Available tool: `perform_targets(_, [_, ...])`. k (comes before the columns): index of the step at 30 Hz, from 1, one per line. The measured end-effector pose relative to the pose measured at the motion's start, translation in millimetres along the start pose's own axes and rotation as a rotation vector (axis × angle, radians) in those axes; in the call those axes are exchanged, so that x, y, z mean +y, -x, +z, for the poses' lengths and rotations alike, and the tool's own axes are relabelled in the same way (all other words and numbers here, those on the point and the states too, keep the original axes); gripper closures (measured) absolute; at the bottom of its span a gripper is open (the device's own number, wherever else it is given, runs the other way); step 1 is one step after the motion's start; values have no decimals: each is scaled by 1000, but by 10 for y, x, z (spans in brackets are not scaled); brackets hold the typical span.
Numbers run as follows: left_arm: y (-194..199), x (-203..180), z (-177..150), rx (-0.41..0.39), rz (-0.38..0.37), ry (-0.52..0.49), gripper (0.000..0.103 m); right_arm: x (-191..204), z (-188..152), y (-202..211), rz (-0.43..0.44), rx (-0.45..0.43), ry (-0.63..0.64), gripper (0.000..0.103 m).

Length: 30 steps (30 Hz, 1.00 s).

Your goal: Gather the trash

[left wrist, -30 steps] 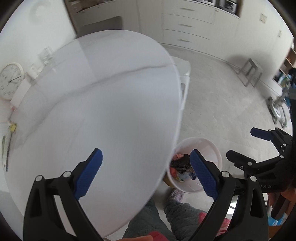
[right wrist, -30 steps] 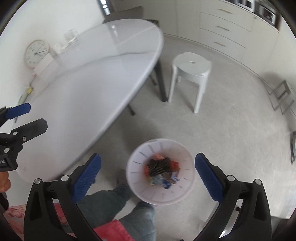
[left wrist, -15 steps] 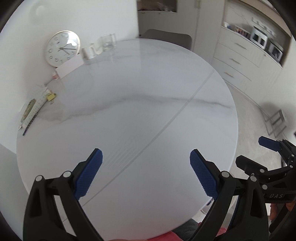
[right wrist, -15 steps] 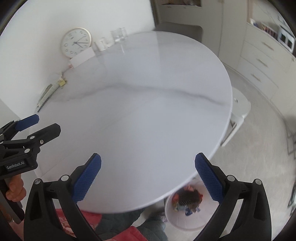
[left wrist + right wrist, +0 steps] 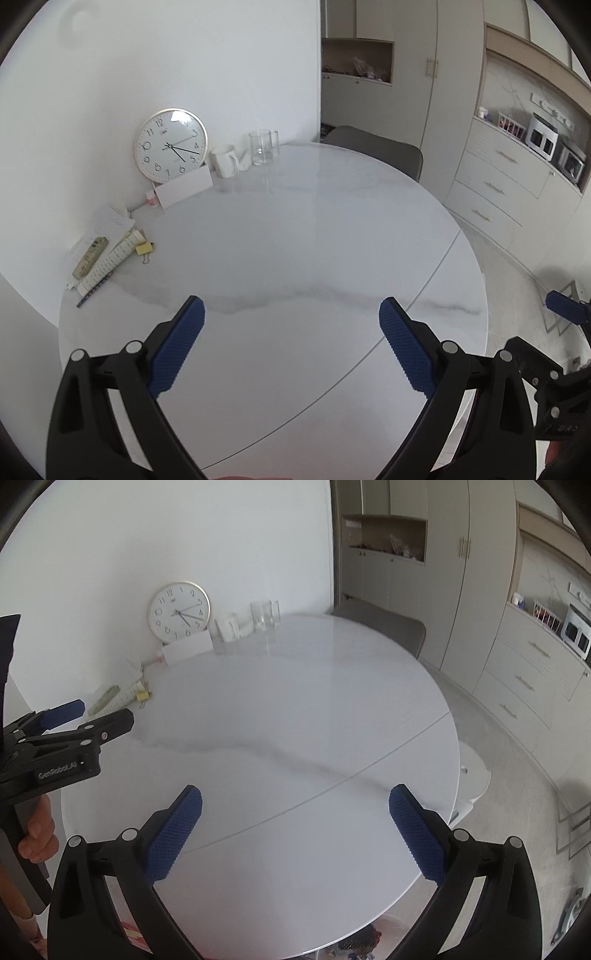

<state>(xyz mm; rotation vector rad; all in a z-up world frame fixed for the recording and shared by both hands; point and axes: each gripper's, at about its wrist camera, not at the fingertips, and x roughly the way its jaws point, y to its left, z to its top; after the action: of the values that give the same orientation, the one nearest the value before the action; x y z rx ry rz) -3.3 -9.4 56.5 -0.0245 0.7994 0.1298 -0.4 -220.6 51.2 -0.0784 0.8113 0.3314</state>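
Over the white table (image 5: 295, 240), lower middle of both views, the left gripper (image 5: 291, 343) and right gripper (image 5: 295, 830) hang spread wide, holding nothing. Trash bin (image 5: 354, 947) barely peeks out at the bottom edge, under the tabletop. Looks like scanning for leftovers; next probably the clutter (image 5: 107, 251) at left, if that's trash at all.

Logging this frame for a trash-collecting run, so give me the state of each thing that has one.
left gripper: open, empty, above the table.
right gripper: open, empty.
table: middle bare.
trash bin: under the table's near edge, holds trash.
clock: leaning on the wall.
white mug: upright.
glass: upright, looks empty.
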Motion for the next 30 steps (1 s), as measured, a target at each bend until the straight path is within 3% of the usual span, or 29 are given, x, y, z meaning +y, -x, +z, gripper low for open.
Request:
perform_targets(4, [55,25,-6,-7,-9,9,10,6,-12,77,3,-17,-5,2])
perform_targets(19, [91,-229,-493,110,-57,-2,10,-83,-433,131,23,52,-34,2])
perform_targets(30, [155,-395,-519,90,-63,-30,10,-185,-506,259,2,30,-43,2])
